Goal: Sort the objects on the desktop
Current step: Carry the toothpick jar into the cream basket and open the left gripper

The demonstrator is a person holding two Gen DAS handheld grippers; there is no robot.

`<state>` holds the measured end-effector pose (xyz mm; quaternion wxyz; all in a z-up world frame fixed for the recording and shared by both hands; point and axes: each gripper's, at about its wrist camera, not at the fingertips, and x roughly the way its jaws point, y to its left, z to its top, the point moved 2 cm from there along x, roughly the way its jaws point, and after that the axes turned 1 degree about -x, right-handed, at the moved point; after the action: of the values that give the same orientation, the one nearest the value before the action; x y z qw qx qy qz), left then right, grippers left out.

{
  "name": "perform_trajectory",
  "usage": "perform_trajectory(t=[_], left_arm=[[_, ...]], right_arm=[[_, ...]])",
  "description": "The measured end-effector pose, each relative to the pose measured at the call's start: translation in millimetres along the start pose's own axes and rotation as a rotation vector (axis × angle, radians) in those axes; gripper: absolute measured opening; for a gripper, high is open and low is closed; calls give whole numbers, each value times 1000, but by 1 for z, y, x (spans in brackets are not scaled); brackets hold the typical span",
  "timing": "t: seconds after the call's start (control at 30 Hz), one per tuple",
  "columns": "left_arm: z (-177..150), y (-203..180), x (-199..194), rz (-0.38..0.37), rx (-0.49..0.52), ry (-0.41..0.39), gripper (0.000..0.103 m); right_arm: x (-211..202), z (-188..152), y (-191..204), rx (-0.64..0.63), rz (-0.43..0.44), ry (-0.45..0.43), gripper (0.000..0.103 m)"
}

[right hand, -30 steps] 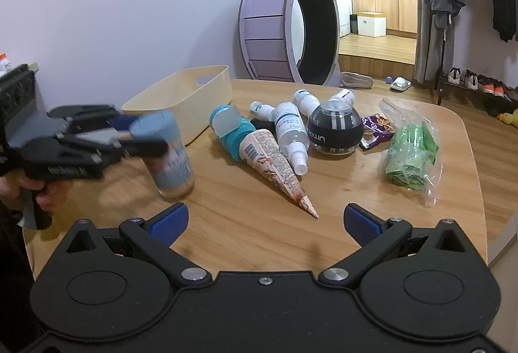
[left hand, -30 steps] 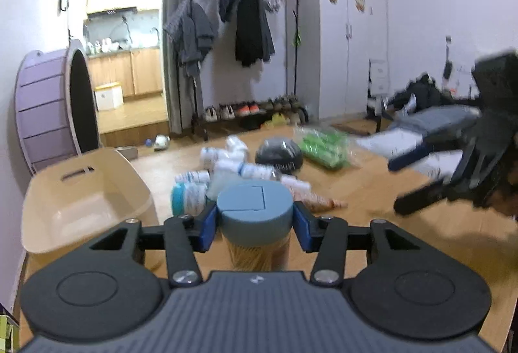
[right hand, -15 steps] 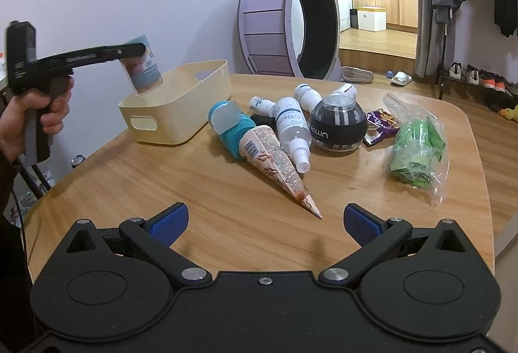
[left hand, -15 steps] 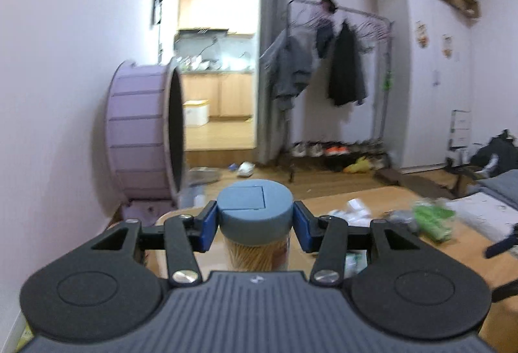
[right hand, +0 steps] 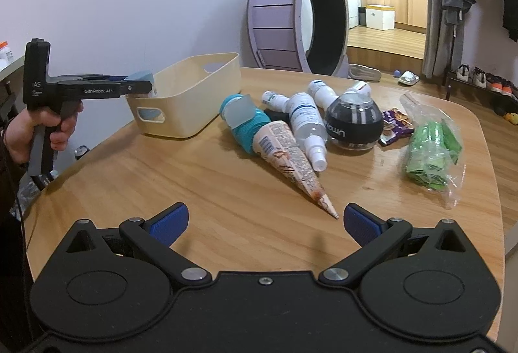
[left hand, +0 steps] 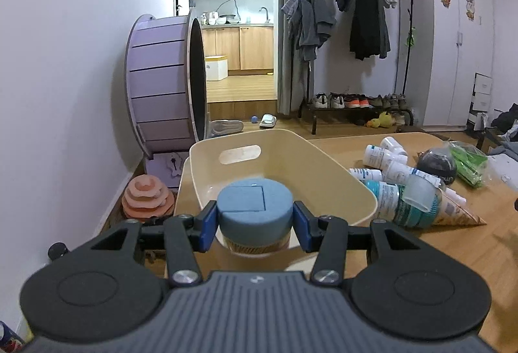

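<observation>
My left gripper (left hand: 255, 222) is shut on a blue-lidded jar of toothpicks (left hand: 254, 207). The jar hangs inside the near end of the cream plastic basket (left hand: 336, 168), and it shows through the basket's handle slot (right hand: 150, 115) in the right wrist view. There the left gripper (right hand: 142, 86) reaches over the cream basket's (right hand: 191, 94) near rim, held by a hand (right hand: 35, 132). My right gripper (right hand: 264, 222) is open above the wooden table (right hand: 181, 178), with nothing between its fingers. Just ahead of it points the tip of a paper cone (right hand: 291, 158).
A pile lies mid-table: a teal bottle (right hand: 246, 121), white spray bottles (right hand: 304, 118), a black ball-shaped object (right hand: 351, 123), a snack packet (right hand: 393, 126) and a bag of green items (right hand: 427, 149). A purple wheel (right hand: 291, 16) stands behind the table.
My left gripper carried the jar from the table's near left up and over to the basket, then lowered it into the near end. The right gripper has stayed open and still.
</observation>
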<state>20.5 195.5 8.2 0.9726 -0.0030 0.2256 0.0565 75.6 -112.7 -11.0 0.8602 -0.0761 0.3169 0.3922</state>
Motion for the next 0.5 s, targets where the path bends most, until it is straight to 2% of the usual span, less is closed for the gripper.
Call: perform_trajectory(t=[0.13, 0.27, 0.37, 0.5], left_arm=[[0, -2, -6, 1, 4, 10, 48], [0, 5, -13, -15, -51, 21, 48], [-1, 11, -21, -27, -106, 17, 56], [3, 5, -36, -16, -105, -15, 75]], right_arm=[[0, -1, 2, 6, 16, 2, 103], [1, 0, 3, 9, 22, 4, 103], [1, 1, 3, 13, 25, -3, 103], [1, 3, 3, 20, 24, -14, 103]])
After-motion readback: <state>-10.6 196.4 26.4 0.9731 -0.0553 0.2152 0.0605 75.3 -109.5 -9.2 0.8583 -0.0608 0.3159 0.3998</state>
